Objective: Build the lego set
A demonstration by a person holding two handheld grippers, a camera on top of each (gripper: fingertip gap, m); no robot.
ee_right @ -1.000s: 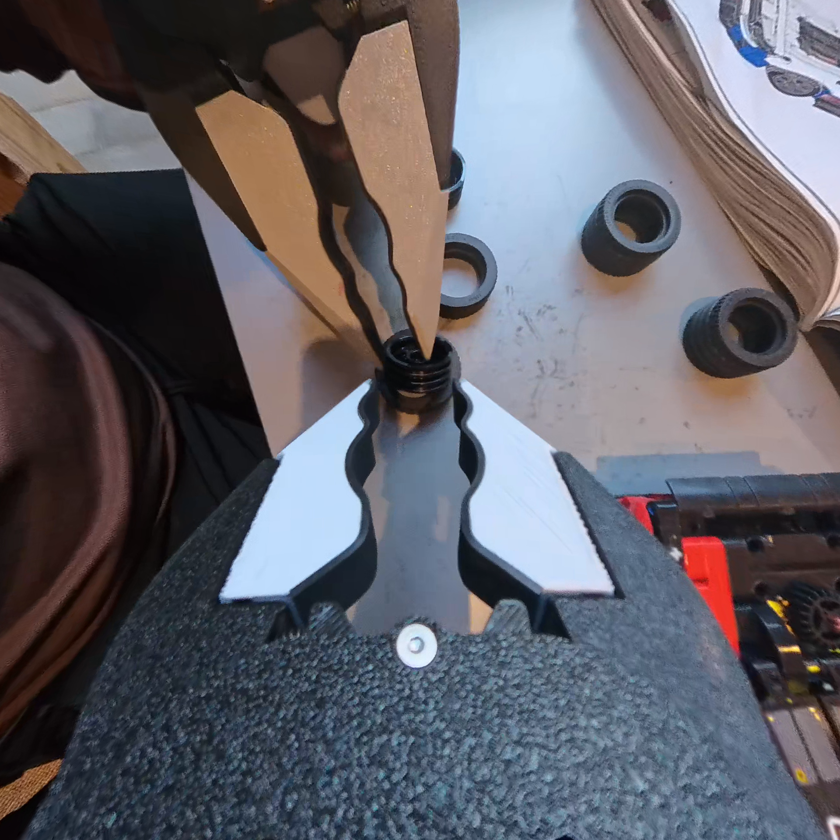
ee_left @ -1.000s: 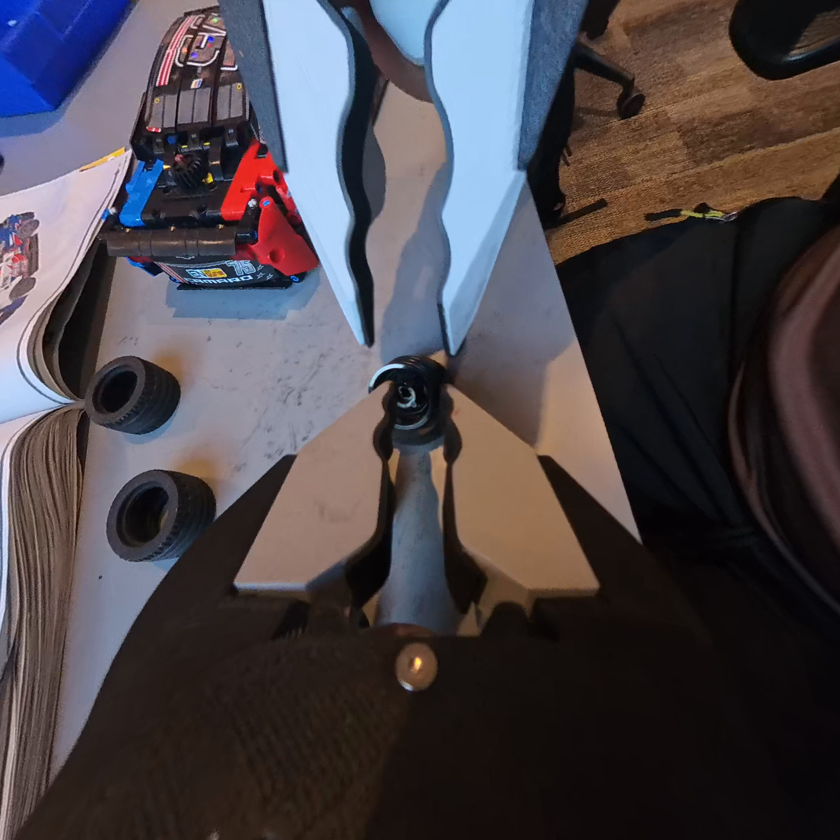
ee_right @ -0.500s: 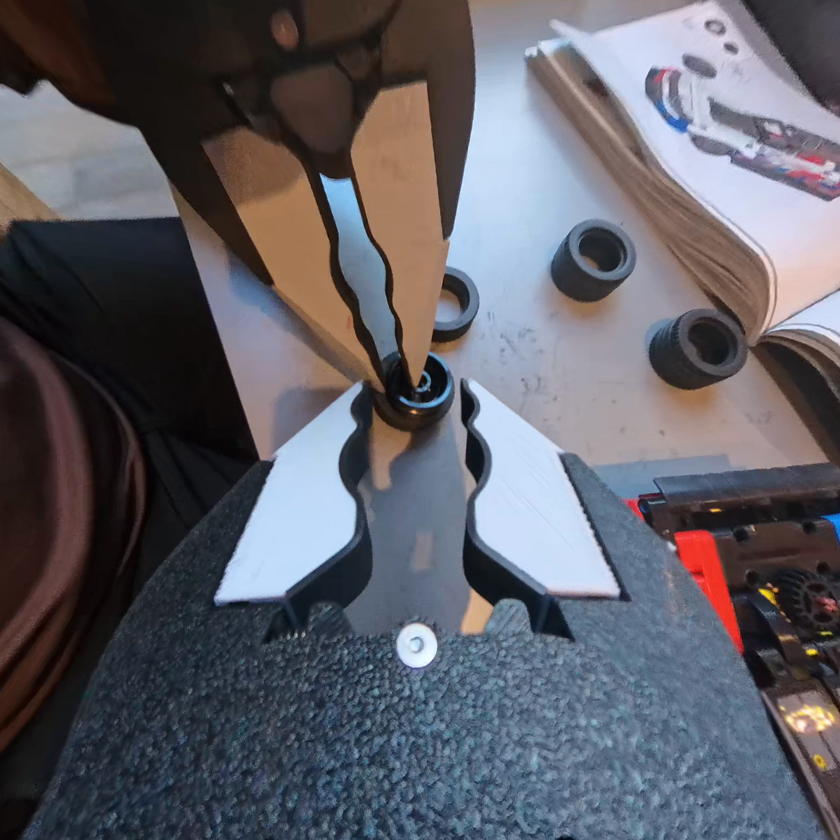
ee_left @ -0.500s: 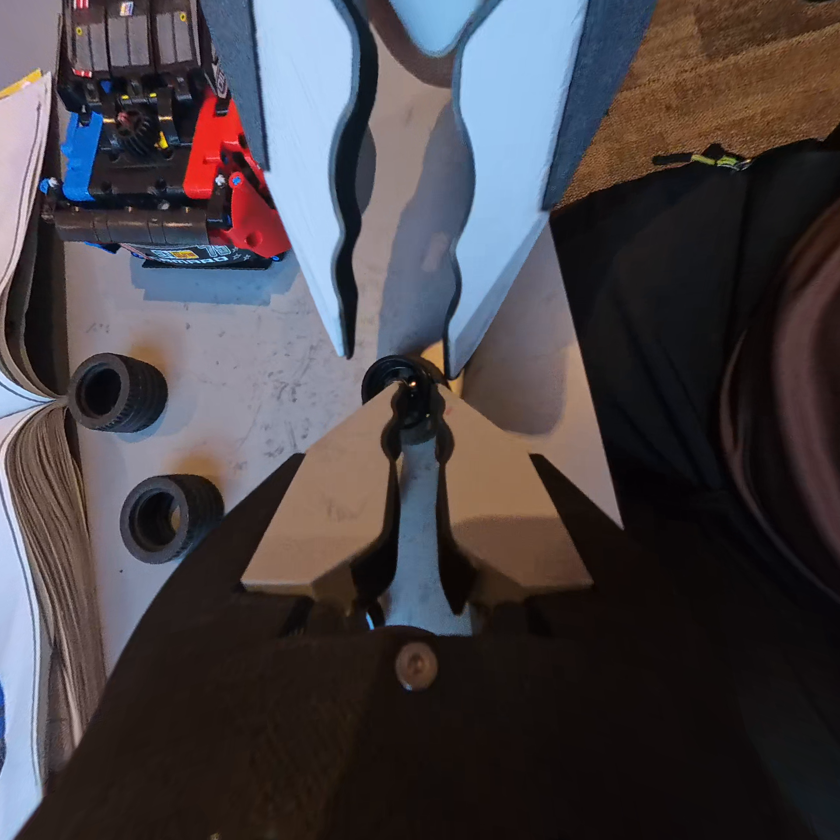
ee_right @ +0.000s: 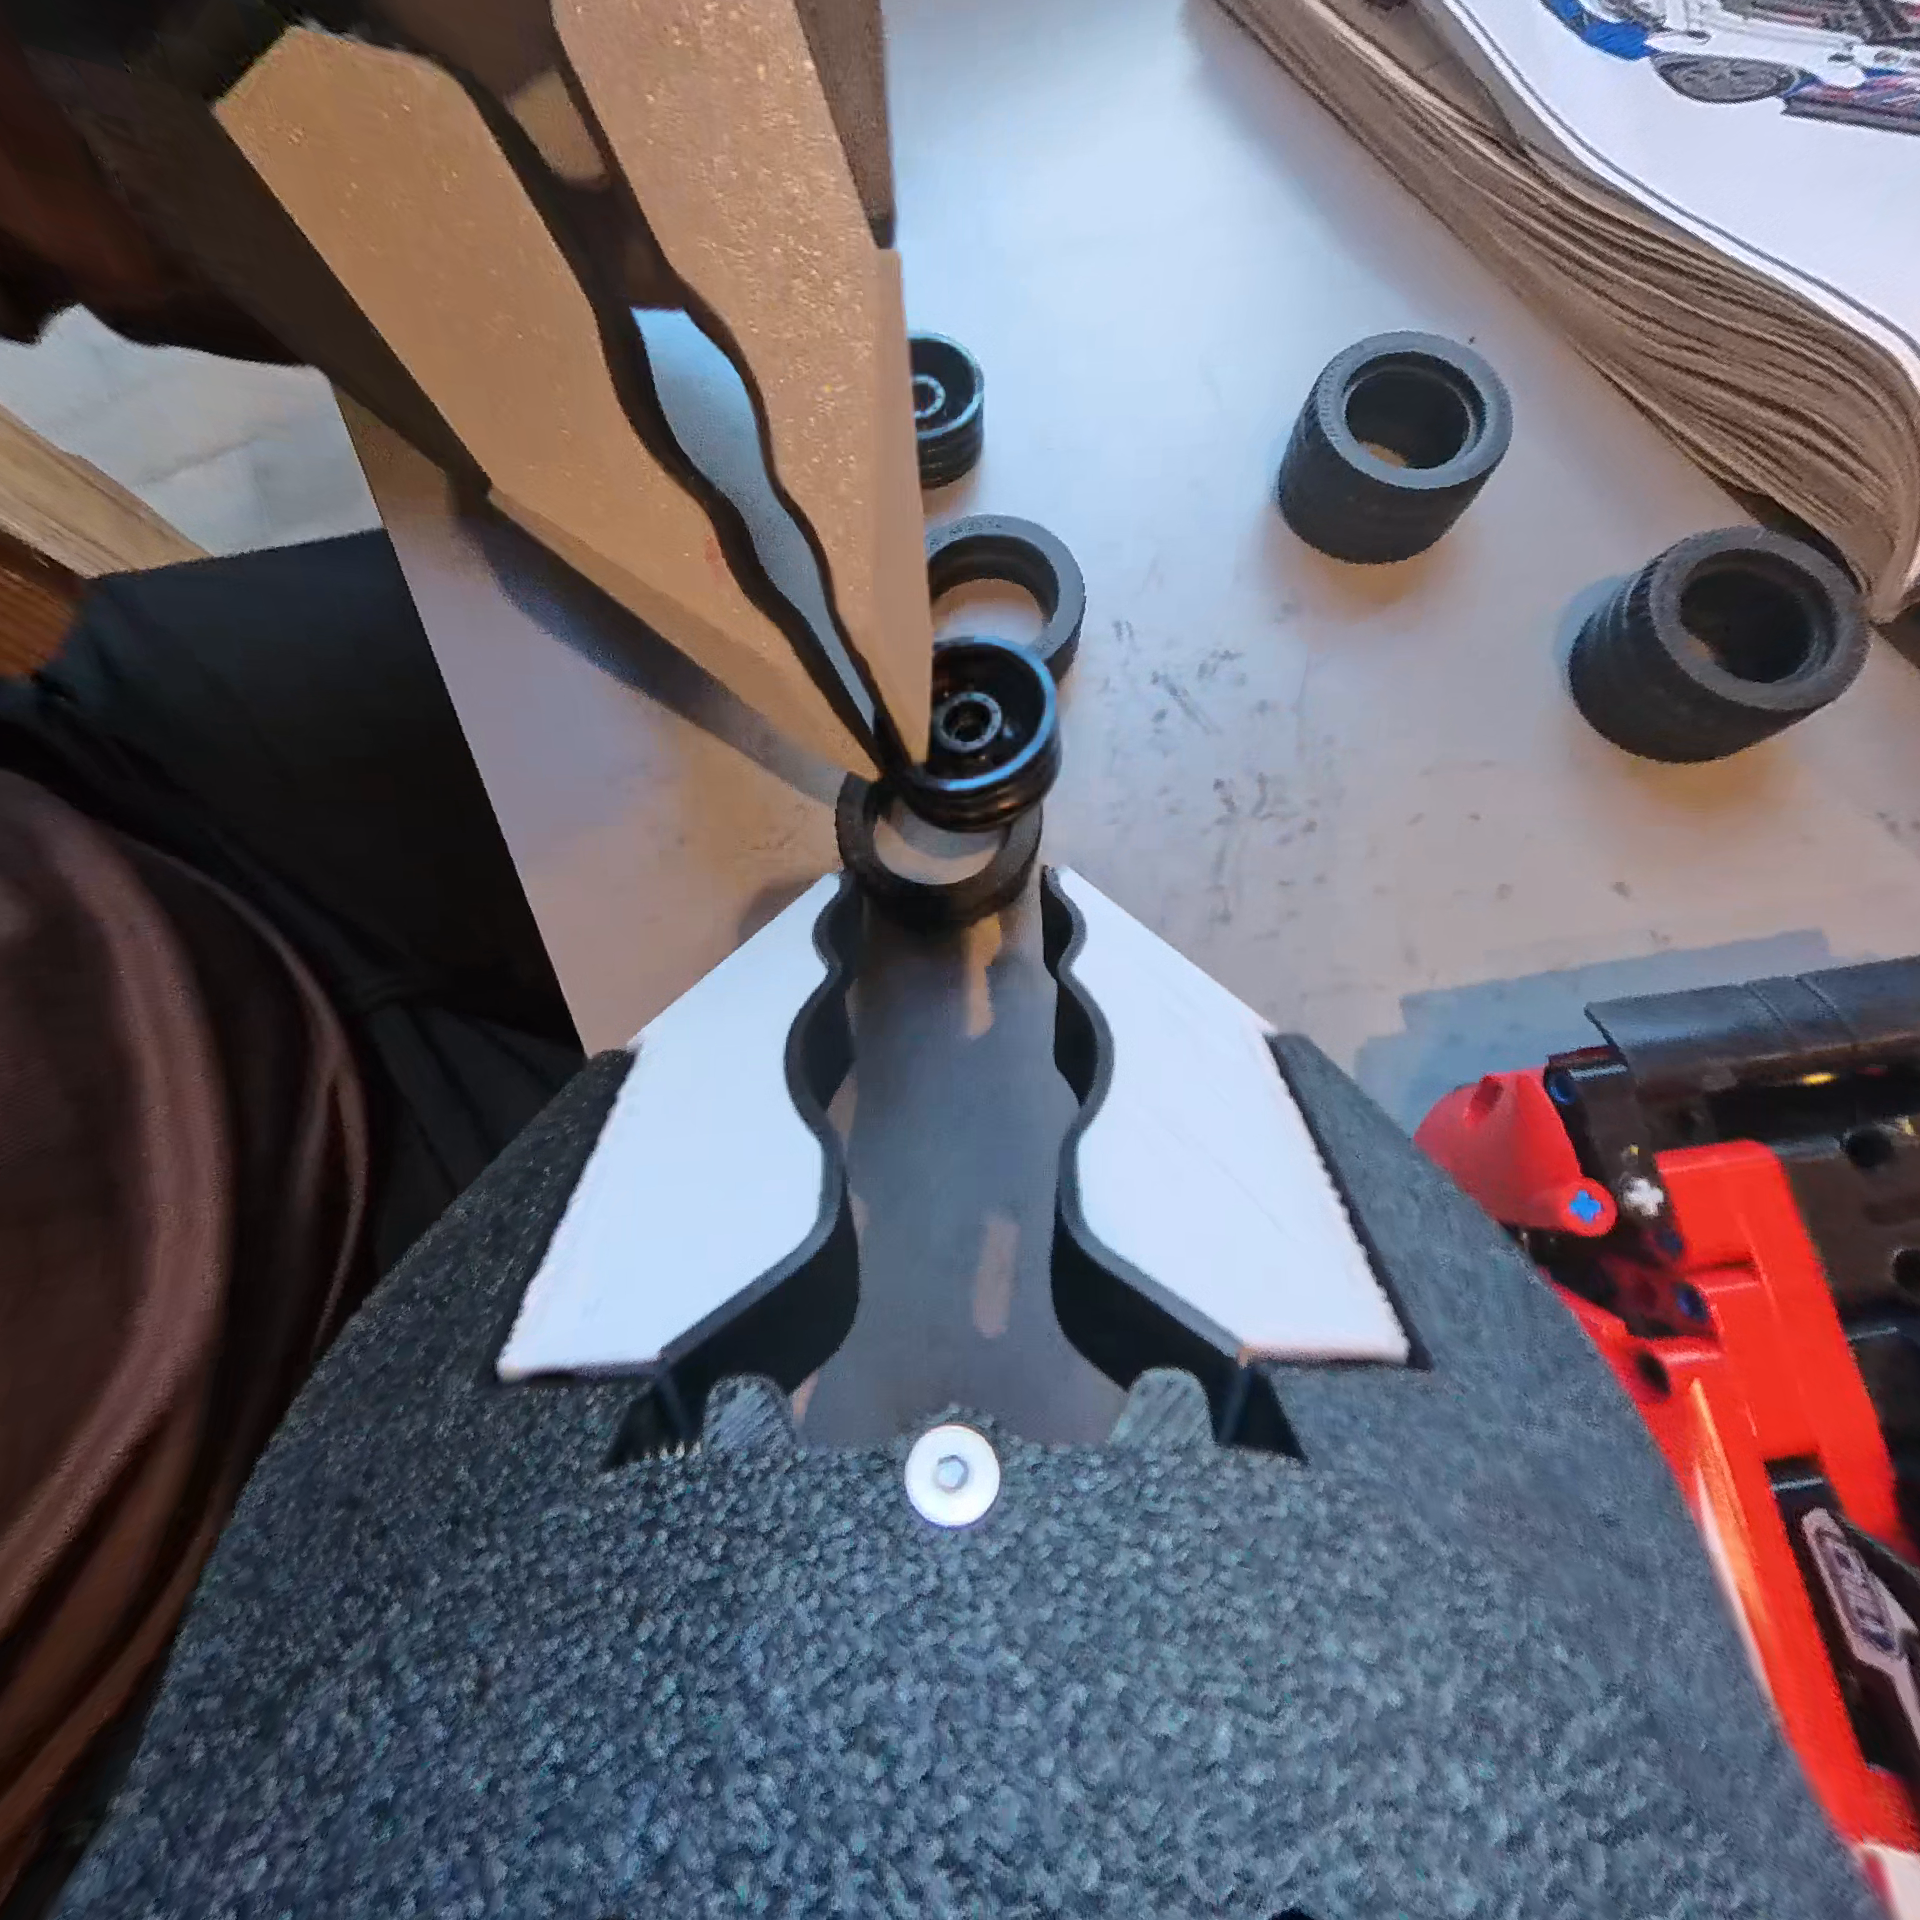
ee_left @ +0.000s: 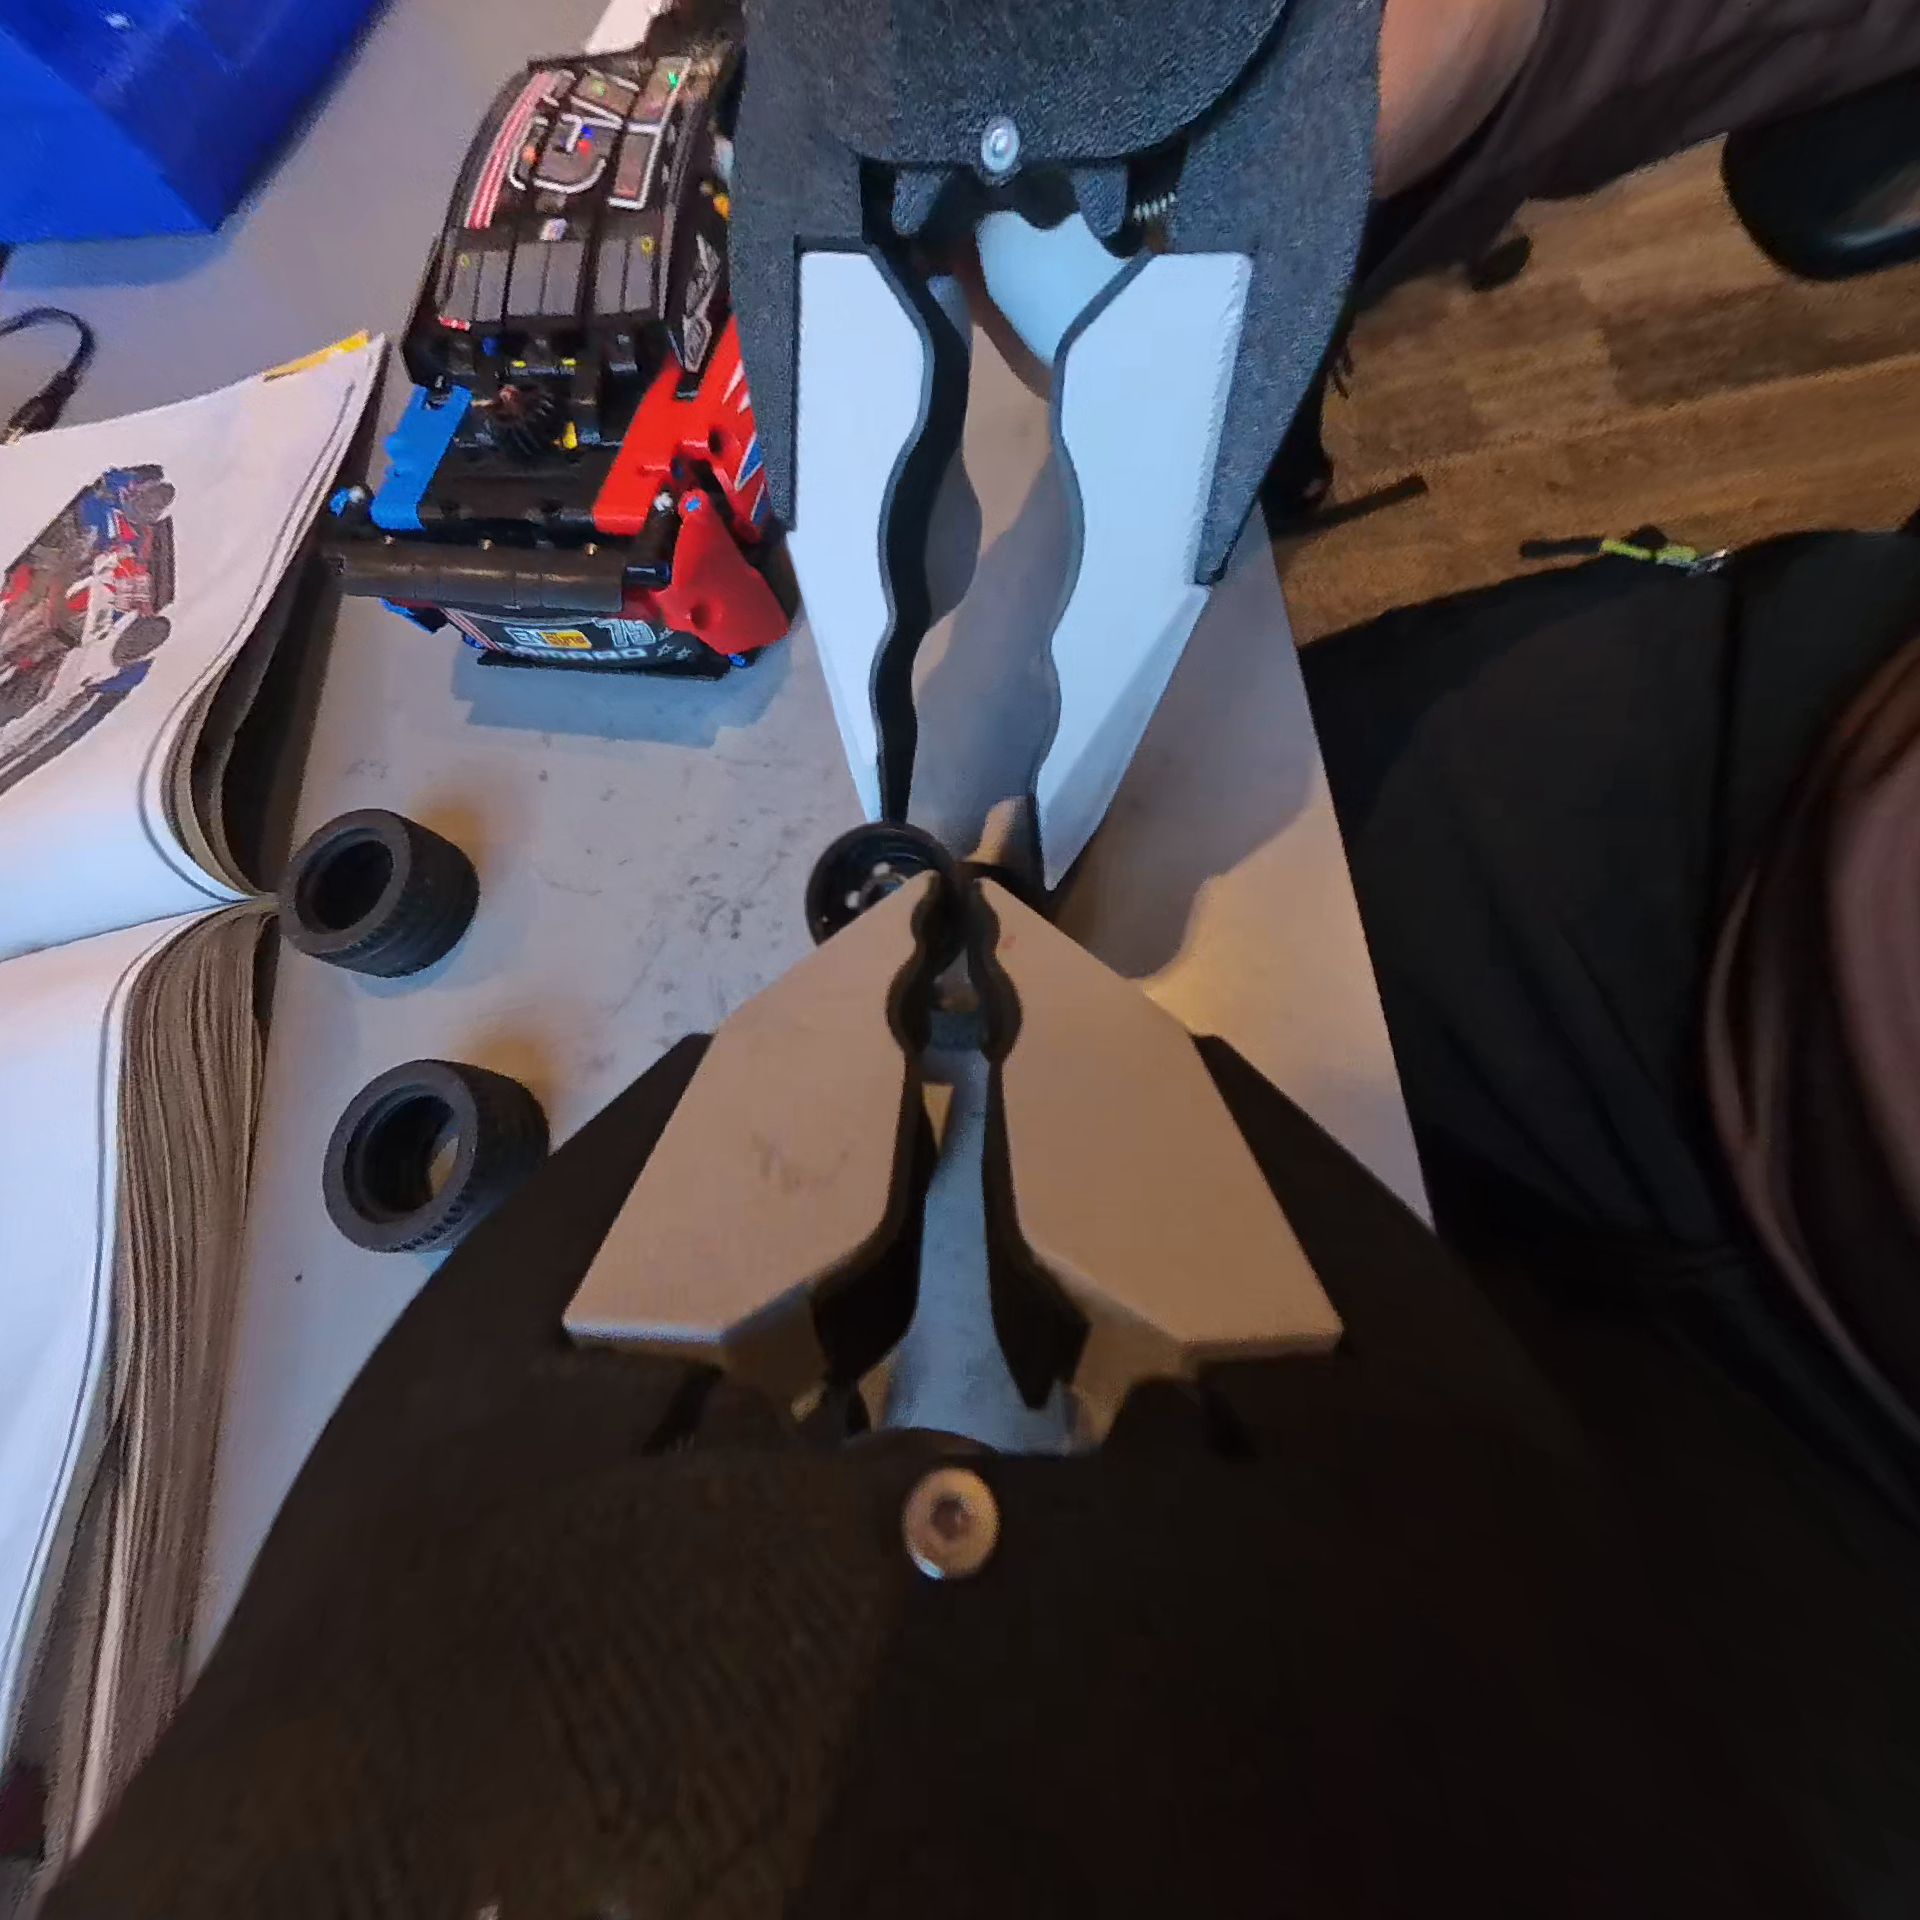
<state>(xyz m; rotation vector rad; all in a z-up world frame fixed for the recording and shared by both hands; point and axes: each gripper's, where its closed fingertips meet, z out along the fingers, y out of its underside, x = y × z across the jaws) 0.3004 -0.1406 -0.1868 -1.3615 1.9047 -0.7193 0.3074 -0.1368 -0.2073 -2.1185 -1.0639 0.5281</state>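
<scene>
Left gripper (ee_left: 951, 904) jaws nearly closed, pinching the rim (ee_right: 982, 732) by its edge. Right gripper (ee_right: 945, 883) jaws part open, clasping a tyre (ee_right: 914, 857) just beneath the rim, above the near table (ee_right: 1299, 727) edge. Car (ee_left: 582, 416) stands far left.

2 close wrist views, facing each other, share table (ee_left: 644, 831).
</scene>
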